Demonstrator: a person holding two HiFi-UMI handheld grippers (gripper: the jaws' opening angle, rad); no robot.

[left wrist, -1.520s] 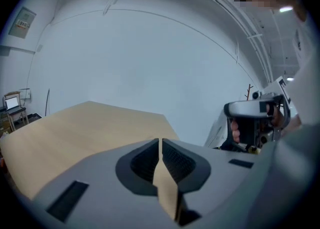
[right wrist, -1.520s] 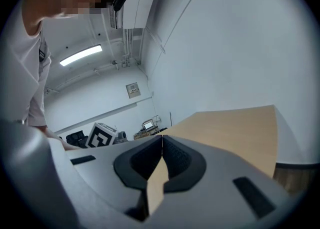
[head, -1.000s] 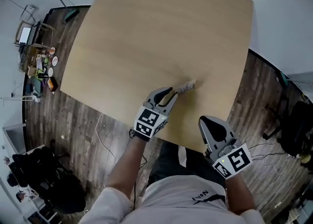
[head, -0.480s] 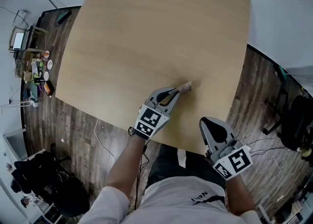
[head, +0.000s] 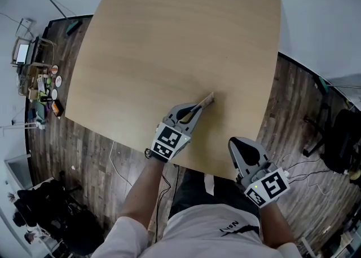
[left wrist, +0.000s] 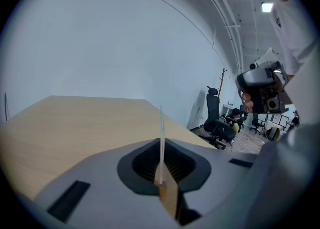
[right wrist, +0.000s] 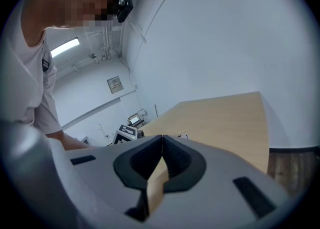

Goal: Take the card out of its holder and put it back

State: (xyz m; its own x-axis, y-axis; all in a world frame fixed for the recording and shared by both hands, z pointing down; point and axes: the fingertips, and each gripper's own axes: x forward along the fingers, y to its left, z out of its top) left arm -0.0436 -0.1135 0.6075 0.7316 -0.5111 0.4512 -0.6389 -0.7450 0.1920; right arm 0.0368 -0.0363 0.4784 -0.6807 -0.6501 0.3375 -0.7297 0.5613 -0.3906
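A thin, pale card (head: pixel 205 103) sticks out past the tips of my left gripper (head: pixel 194 110), just above the wooden table (head: pixel 169 43) near its front edge. In the left gripper view the card (left wrist: pixel 161 133) stands edge-on between the jaws, which are shut on it. I cannot tell whether a holder is around it. My right gripper (head: pixel 241 142) hovers at the table's near right edge. Its jaws are shut with nothing between them in the right gripper view (right wrist: pixel 161 145).
The table top (left wrist: pixel 75 118) carries nothing else in view. Dark wood floor (head: pixel 84 144) surrounds it, with a cluttered shelf (head: pixel 39 82) at far left and office chairs (left wrist: pixel 217 118) to the right. A white wall (right wrist: pixel 225 38) stands behind the table.
My left gripper has rolled a little, so the card now shows more edge-on and sits slightly further left. The right gripper has barely moved.
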